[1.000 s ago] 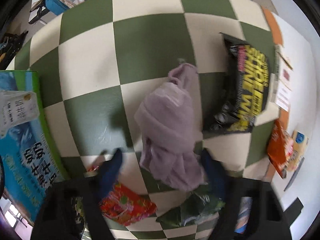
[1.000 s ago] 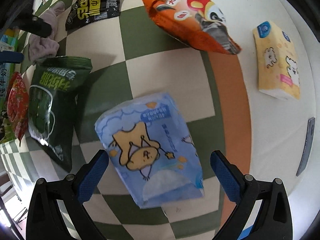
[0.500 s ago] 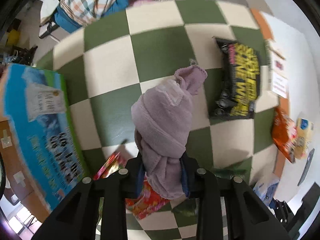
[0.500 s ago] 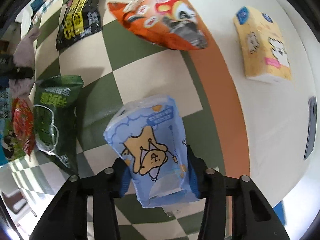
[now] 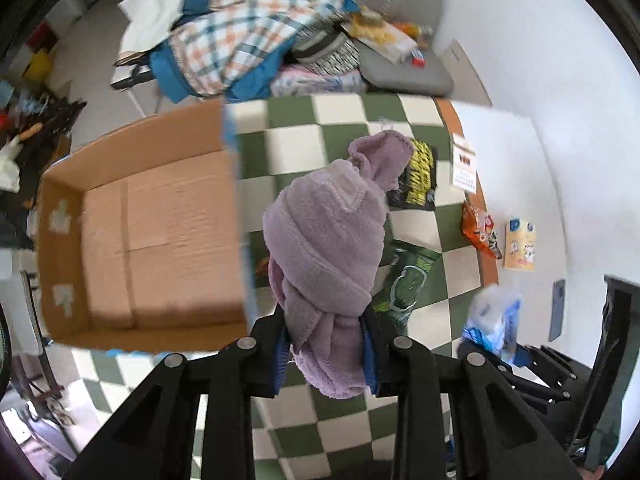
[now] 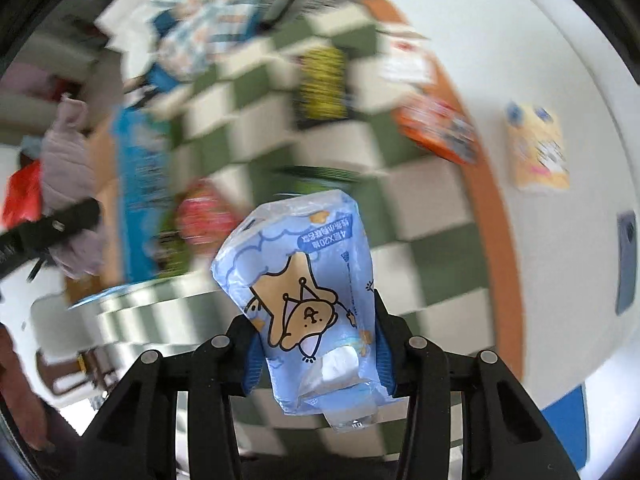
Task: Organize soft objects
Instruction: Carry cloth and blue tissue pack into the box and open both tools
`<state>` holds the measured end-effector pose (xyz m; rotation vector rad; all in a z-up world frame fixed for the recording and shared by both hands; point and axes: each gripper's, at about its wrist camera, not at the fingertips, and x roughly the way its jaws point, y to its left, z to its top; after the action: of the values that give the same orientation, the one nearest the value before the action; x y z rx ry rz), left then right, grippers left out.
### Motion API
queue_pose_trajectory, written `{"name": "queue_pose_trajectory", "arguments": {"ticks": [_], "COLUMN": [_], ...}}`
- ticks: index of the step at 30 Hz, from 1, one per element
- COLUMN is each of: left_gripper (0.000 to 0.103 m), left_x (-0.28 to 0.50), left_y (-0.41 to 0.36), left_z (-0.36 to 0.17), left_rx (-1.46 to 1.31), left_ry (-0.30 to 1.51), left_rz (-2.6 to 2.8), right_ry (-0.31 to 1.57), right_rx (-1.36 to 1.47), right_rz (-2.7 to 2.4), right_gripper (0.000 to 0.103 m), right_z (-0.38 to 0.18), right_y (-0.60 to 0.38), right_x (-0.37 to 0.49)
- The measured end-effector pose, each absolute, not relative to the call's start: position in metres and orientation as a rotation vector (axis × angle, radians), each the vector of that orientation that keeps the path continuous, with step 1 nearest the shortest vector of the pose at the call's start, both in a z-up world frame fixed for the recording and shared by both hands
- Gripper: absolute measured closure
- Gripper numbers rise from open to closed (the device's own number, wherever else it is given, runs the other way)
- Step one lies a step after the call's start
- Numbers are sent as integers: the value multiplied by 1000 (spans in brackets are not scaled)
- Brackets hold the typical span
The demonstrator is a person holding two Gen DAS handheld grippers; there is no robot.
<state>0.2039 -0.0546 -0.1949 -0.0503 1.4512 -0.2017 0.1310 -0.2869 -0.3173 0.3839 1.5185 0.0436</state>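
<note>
Soft lilac knitted cloth point(image 5: 328, 240) is clamped between the pads of the left gripper point(image 5: 326, 354), lifted beside the open brown cardboard box point(image 5: 152, 236), in which nothing is seen yet. Pale blue tissue pack point(image 6: 308, 300) is clamped in the right gripper point(image 6: 318, 356). Snack bags below the grippers are left to be sorted.

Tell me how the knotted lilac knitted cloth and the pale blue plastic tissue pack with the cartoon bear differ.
The knotted lilac knitted cloth is fuzzy, plain fabric; the pale blue plastic tissue pack is glossy, printed film. The cloth is twisted into a lump, while the pack keeps a flat, boxy shape. The left gripper holds the cloth, the right gripper the pack. Both hang lifted off the checked mat, pinched at one end.
</note>
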Motion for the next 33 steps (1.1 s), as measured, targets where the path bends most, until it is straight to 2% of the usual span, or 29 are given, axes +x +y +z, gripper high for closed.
{"name": "queue_pose_trajectory", "arguments": {"ticks": [1,6,10,14,20,26,33], "left_gripper": [76,76,76,76,76,75,72], "left_x": [201,204,220,252,296,326,340], "left_y": [-34,37,92,149,204,211,205], "left_z": [-183,-163,-178,-217,-286,-328,-350], "left_rx": [-69,-132,-155,-198,-294,-351,-361], "left_ry": [1435,1402,1429,1500,1627,1706,1770], "left_rz": [-199,-156,-100,-64,-74,-151,-176], "right_ry": [1507,1451,1462,1500,1573,1594,1607], "right_rx": [380,381,381,367,305,257,234], "right_rz": [82,237,303,334,293,250,231], "right_gripper": [56,56,56,56,56,56,53], "right_z": [-281,-220,-209,-229,-290,-334,-367], "right_y": [-276,-187,-106,-35,43,73,71], "right_x": [139,176,214,252,304,338,360]}}
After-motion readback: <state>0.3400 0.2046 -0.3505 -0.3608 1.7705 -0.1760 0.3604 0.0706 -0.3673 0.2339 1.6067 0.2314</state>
